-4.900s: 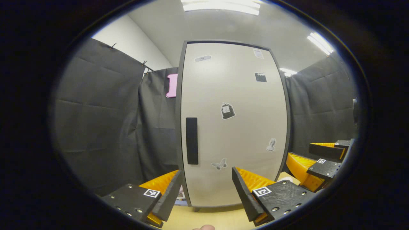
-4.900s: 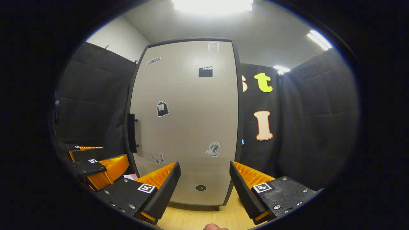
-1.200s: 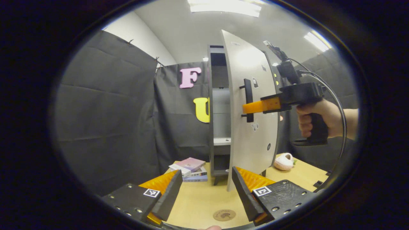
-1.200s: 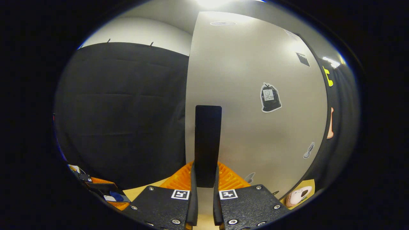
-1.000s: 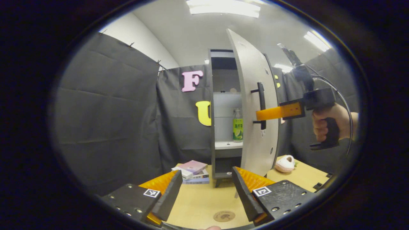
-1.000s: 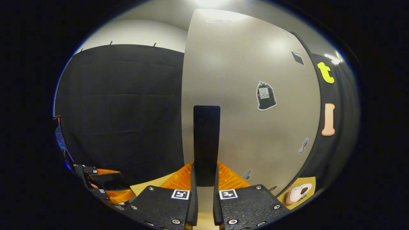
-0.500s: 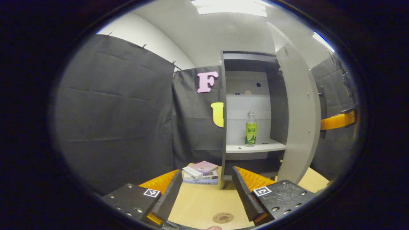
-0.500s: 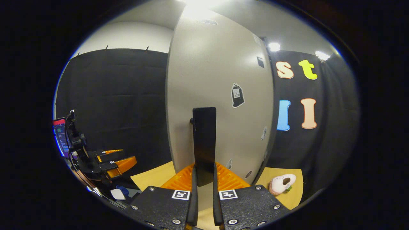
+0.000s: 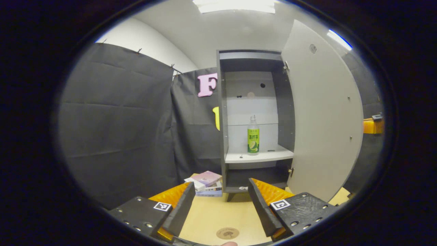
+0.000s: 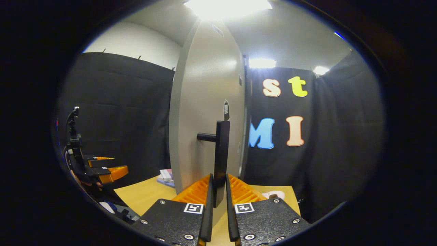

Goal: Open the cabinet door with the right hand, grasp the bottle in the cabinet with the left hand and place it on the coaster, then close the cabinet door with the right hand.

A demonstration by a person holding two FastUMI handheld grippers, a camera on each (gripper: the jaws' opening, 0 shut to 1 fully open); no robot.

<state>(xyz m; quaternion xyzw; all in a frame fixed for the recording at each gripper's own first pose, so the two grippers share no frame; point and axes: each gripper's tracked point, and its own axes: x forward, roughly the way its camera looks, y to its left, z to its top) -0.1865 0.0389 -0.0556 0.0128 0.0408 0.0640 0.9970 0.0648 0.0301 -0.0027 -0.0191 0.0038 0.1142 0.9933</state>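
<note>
The cabinet door [image 9: 324, 112] stands wide open, and the right gripper [image 10: 217, 200] has its fingers pinched on the door handle [image 10: 221, 157]. Inside the cabinet [image 9: 252, 102], the bottle [image 9: 253, 136] stands upright on the middle shelf [image 9: 259, 156] — far from the left gripper [image 9: 220, 205], whose fingers are spread wide and empty. It looks like light, smooth plastic, likely slippery, so gripping the labelled middle seems safest. The coaster [image 9: 227, 233] lies on the near table [image 9: 211, 215] — just below those open fingers.
</note>
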